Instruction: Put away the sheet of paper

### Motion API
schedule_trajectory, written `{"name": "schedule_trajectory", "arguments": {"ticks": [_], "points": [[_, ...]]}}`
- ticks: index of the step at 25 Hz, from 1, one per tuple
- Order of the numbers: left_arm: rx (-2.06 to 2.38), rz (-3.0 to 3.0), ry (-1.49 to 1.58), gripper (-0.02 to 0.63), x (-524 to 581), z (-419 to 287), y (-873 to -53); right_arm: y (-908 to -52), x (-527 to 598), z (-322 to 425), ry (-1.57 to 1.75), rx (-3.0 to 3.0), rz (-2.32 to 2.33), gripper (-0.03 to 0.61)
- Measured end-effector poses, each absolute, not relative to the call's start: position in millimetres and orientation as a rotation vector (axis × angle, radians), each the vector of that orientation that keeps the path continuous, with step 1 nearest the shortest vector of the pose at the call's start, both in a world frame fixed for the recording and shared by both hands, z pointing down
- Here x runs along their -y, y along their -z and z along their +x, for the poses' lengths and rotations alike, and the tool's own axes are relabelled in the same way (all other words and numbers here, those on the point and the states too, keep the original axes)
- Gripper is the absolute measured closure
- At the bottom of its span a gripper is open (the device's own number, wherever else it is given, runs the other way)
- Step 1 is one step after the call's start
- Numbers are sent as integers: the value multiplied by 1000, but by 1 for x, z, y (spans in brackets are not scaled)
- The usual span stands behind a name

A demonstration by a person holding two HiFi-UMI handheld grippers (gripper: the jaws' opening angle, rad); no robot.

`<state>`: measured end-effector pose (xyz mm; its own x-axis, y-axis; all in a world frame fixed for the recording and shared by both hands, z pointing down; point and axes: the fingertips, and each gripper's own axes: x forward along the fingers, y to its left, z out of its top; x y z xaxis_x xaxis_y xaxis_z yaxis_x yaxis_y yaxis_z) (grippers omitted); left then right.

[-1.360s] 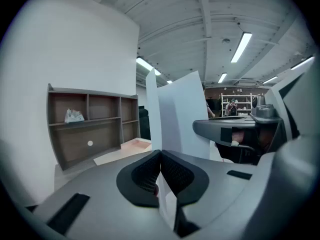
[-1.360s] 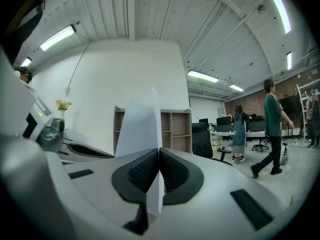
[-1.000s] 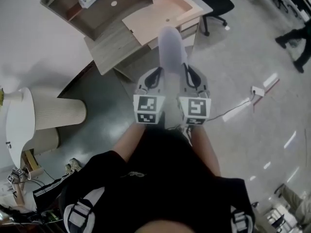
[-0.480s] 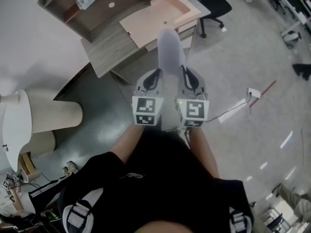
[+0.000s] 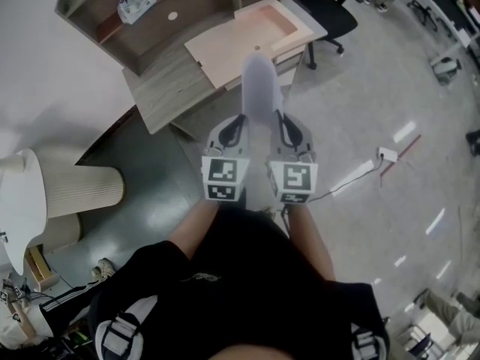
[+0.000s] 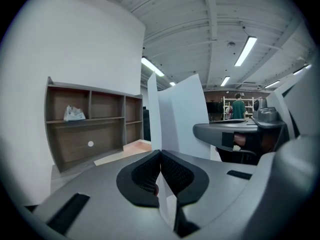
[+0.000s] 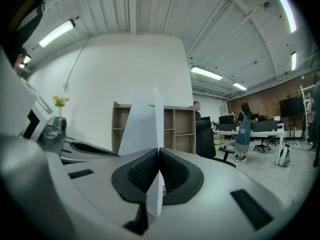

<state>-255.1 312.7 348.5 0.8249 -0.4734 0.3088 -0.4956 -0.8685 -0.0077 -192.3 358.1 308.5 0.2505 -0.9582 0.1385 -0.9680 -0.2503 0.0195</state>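
The sheet of paper (image 5: 259,87) is white and stands upright between both grippers, pointing towards the desk. My left gripper (image 5: 241,120) is shut on its left edge and my right gripper (image 5: 279,118) is shut on its right edge, side by side at waist height. In the left gripper view the paper (image 6: 177,119) rises from the shut left gripper (image 6: 160,154). The right gripper view shows the paper (image 7: 145,124) pinched in the shut right gripper (image 7: 159,151). The sheet's lower part is hidden behind the grippers.
A grey-wood desk (image 5: 161,88) with open shelves stands ahead, with a pale board (image 5: 240,40) on top and a tissue pack (image 5: 135,6) on a shelf. A black office chair (image 5: 330,10) is at its right. A white round table (image 5: 22,201) is at left. A cable and socket (image 5: 386,154) lie on the floor.
The grippers keep their hold on the paper and have come slightly closer to the desk. A person at the right edge has passed out of the head view.
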Motion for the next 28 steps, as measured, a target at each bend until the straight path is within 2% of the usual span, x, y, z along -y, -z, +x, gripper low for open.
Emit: {"name": "schedule_trajectory", "arguments": {"ticks": [28], "points": [[663,2895,-426,568,-142,-250,-362,-328,-202,-171,-251,1715,2447,561]]}}
